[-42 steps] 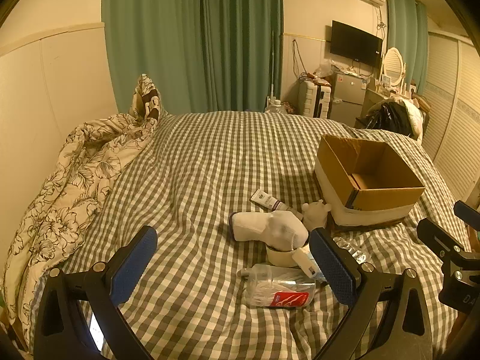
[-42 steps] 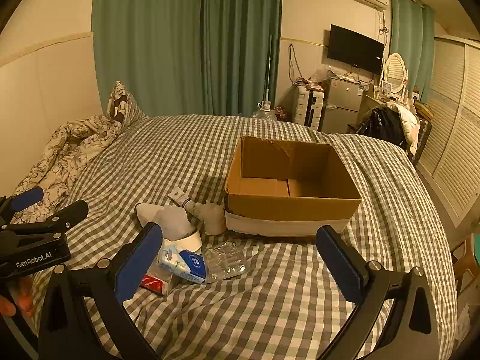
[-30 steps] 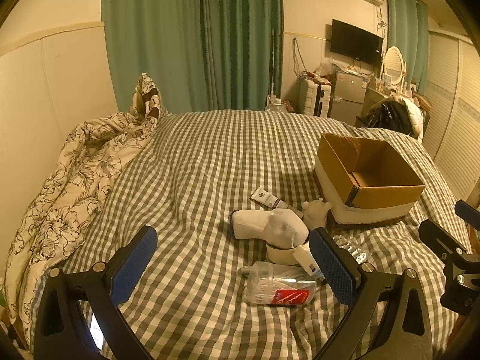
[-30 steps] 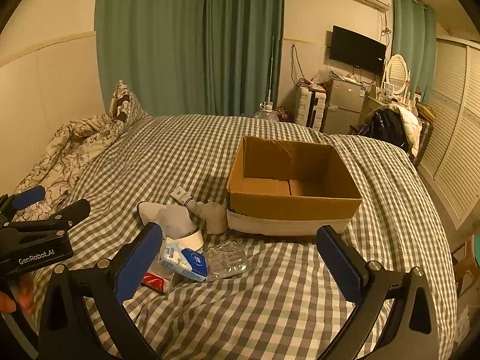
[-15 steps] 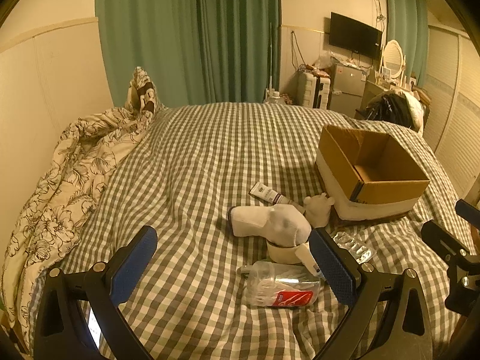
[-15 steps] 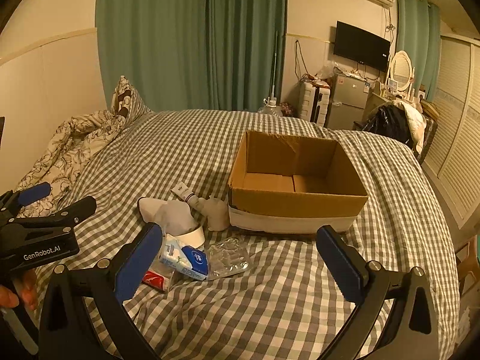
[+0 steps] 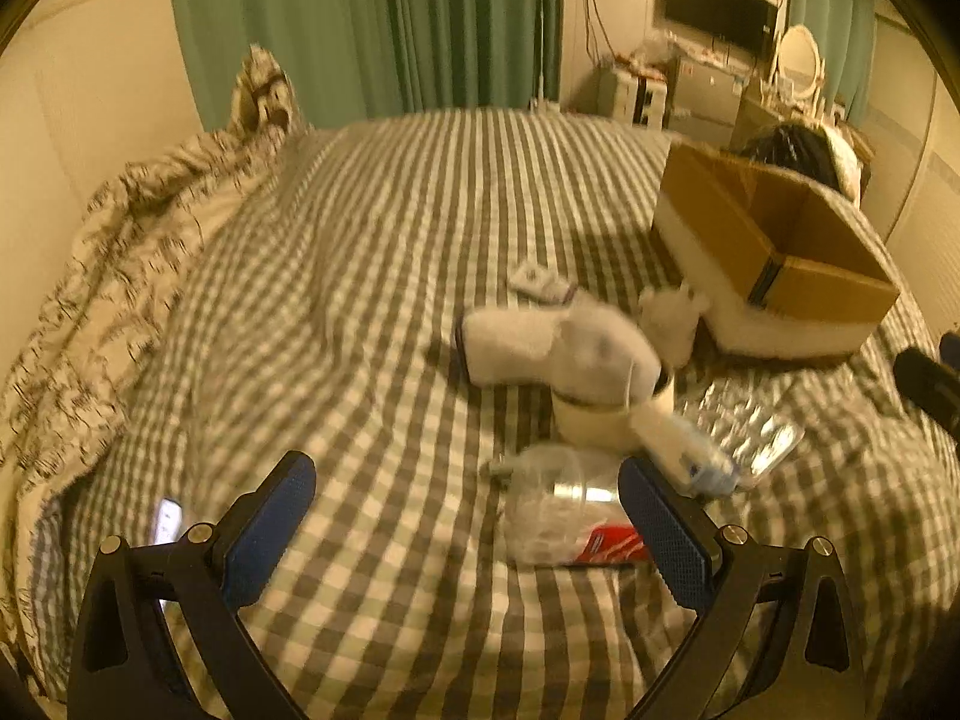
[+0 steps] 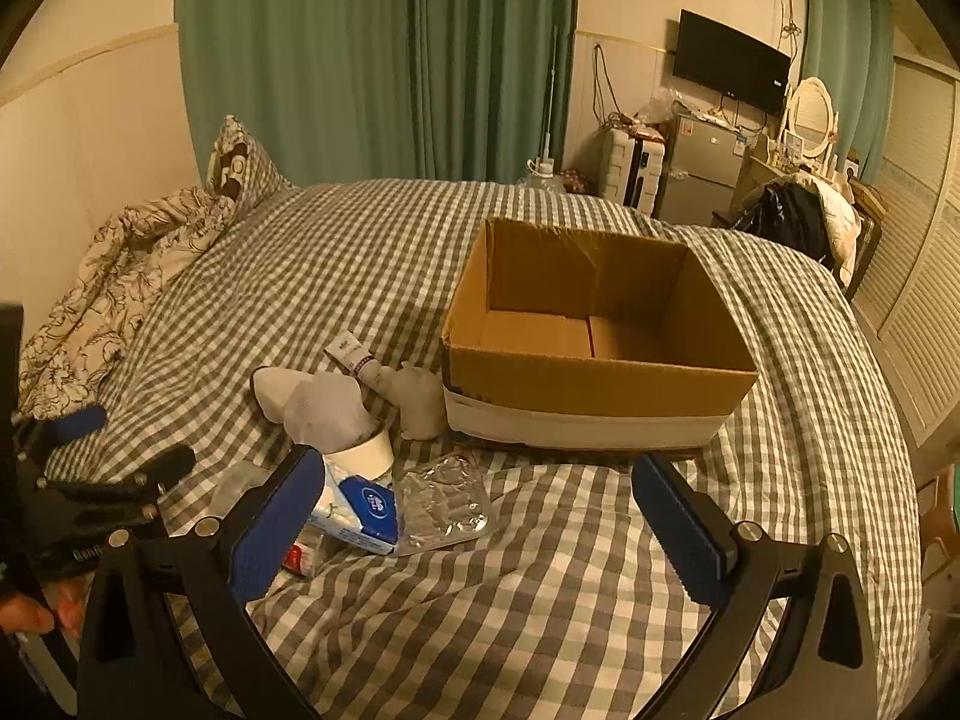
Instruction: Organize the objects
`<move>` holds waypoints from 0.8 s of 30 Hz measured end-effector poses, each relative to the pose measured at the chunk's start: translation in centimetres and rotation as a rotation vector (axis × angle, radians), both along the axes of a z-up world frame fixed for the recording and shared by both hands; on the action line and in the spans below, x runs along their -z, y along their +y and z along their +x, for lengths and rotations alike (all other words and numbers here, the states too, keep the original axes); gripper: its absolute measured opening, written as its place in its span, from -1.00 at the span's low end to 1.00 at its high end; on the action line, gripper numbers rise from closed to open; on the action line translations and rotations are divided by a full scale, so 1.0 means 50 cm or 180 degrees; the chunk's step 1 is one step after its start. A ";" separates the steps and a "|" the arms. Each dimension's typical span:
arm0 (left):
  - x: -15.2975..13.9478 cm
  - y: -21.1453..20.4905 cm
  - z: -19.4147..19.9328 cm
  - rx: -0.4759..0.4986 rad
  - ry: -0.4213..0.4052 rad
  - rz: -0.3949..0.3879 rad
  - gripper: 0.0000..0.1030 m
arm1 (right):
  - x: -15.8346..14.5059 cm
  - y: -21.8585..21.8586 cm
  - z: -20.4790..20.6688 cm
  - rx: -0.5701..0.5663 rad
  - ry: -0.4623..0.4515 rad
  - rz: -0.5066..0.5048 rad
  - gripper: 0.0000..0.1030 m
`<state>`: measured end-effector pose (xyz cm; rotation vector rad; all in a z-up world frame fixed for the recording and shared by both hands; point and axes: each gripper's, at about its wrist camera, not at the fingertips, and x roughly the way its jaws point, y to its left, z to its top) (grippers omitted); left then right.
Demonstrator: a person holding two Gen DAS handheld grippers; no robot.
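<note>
An open, empty cardboard box (image 8: 594, 354) stands on the checked bed; it also shows in the left wrist view (image 7: 774, 252). Left of it lies a pile: a white sock (image 8: 312, 402) (image 7: 552, 348), a tape roll (image 8: 363, 456), a small tube (image 8: 354, 357), a white plush toy (image 8: 420, 399), a blue tissue pack (image 8: 360, 507), a clear blister tray (image 8: 444, 504) and a clear bag with a red label (image 7: 570, 516). My left gripper (image 7: 465, 519) is open and empty, low over the bed before the bag. My right gripper (image 8: 480, 516) is open and empty, in front of the box.
A rumpled floral duvet (image 8: 114, 282) and a pillow (image 8: 237, 165) lie along the bed's left side. Green curtains (image 8: 378, 60) hang behind. A fridge (image 8: 702, 171), a TV (image 8: 729, 69) and a chair with clothes (image 8: 798, 216) stand at the back right.
My left gripper has moved forward and down toward the pile; its view is blurred. My right gripper has edged slightly forward. Both stay open.
</note>
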<state>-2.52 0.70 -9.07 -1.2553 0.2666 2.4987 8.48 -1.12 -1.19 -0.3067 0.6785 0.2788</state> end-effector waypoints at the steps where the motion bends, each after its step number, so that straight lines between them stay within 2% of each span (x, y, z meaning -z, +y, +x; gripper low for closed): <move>1: 0.016 0.003 0.000 0.0019 -0.0083 -0.0013 1.00 | 0.005 -0.002 0.003 0.0014 0.0031 -0.0003 0.99; 8: 0.082 0.047 0.013 0.0398 -0.0439 -0.0102 1.00 | 0.045 0.004 0.030 0.0091 0.0264 -0.0035 0.99; 12: 0.094 0.078 0.022 0.0632 -0.0455 -0.0129 1.00 | 0.061 0.005 0.041 0.0149 0.0352 -0.0043 0.99; 17: 0.119 0.121 0.025 0.0886 -0.0487 -0.0276 1.00 | 0.068 -0.001 0.050 0.0269 0.0414 0.0014 0.99; 22: 0.147 0.141 0.008 0.1029 -0.0648 -0.0339 1.00 | 0.072 0.002 0.053 0.0334 0.0445 -0.0019 0.99; 24: 0.158 0.142 0.002 0.1082 -0.0726 -0.0345 0.93 | 0.075 0.003 0.055 0.0376 0.0455 -0.0037 0.99</move>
